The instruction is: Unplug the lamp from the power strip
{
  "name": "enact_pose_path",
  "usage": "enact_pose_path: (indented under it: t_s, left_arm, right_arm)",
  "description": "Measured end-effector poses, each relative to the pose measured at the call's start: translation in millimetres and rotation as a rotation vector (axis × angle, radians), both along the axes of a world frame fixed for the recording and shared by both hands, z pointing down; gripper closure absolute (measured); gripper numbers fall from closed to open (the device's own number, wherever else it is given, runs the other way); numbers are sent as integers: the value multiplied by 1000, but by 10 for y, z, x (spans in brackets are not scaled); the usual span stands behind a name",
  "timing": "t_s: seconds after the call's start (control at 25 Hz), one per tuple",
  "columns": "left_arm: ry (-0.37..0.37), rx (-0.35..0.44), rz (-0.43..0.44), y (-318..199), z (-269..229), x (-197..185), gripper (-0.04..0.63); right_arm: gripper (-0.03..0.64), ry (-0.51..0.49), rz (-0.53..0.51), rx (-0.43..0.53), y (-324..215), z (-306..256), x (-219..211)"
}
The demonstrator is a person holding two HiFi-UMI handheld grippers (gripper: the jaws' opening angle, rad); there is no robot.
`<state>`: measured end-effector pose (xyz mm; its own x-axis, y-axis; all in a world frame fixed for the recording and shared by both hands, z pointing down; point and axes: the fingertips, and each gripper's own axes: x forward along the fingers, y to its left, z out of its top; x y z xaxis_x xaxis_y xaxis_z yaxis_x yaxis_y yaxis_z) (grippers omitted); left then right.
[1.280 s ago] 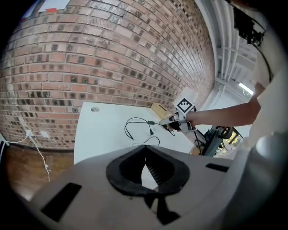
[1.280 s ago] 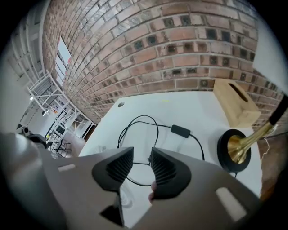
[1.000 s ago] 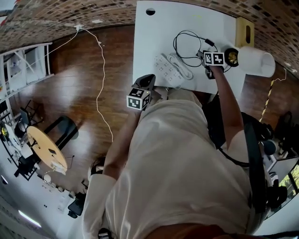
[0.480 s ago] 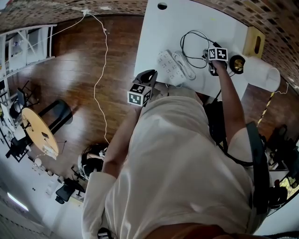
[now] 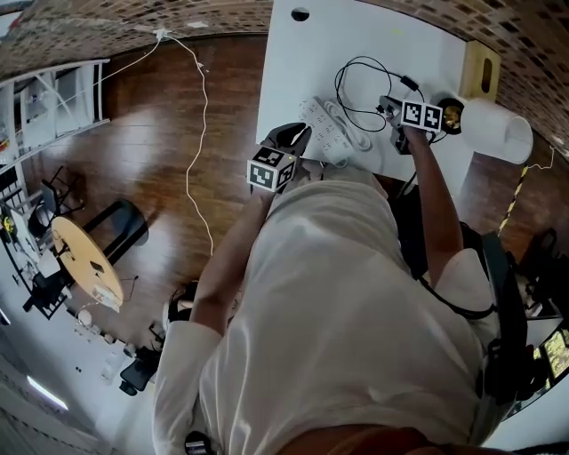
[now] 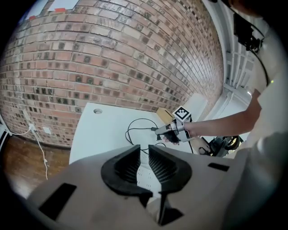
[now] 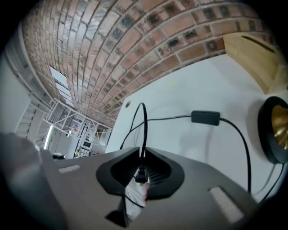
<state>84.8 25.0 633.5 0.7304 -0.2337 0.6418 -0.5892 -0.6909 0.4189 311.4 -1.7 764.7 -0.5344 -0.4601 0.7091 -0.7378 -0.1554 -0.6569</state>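
A white power strip (image 5: pixel 327 127) with its own white cable coiled on it lies near the front edge of the white table (image 5: pixel 307 62). The lamp, with a black and gold base (image 5: pixel 452 114) and a white shade (image 5: pixel 498 130), lies at the right. Its black cord (image 5: pixel 356 87) loops across the table. My right gripper (image 7: pixel 141 155) has just been closing and is shut on the cord's black plug (image 7: pixel 141 173), held left of the lamp base. My left gripper (image 6: pixel 143 150) has just been opening; its jaws stand a little apart over the strip's near end (image 6: pixel 142 174), with nothing between them.
A pale wooden block (image 5: pixel 480 67) stands behind the lamp. The cord carries a black inline switch (image 7: pixel 205 117). A cable hole (image 5: pixel 300 14) sits at the table's far left corner. Brick wall runs behind the table. A white cable (image 5: pixel 197 133) trails over the wooden floor at the left.
My left gripper has moved forward from off the table's edge to the near end of the power strip. The right gripper stays by the lamp base, with the cord in it.
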Motion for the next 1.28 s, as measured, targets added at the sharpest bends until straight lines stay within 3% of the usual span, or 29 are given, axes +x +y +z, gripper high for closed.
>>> enact_pose_path:
  t_s: [0.12,0.28,0.36,0.48,0.64,0.88,0.96,1.08,1.28]
  left_arm:
    - [25,-12,50,-30,-26,205,530]
    - [33,-12,114,1,-34,400,526]
    - [37,-10,138,30,-55,435,526]
    - [61,-18,156,55,-89,452,526]
    - [139,-69,155,48,-142,511,503]
    - [320,-266,212,116,-281,662,378]
    - [353,-294,248,154,-318,656,370]
    - [372,-274,288,165,-381,544,375]
    - [413,-229,364,138,-557,314,482]
  right_arm:
    - [575,3,32,111,-26,-264,-56]
    - [583,81,112,299,-117,-552,25]
    - [583,65,159,358,-153,-679,42]
    - [583,-36,179,403,-172,-880,-76]
    - [583,-241,152,456,-139,-1244,-424]
    - [584,-476,39,529,-65,-1864,-1097]
    - [584,-508,6,547,-43,-1977,-1282]
    - [584,-516,-25,564,-18,-2091,-1509]
    - [584,-505,-19,590,19,-2199,-1753]
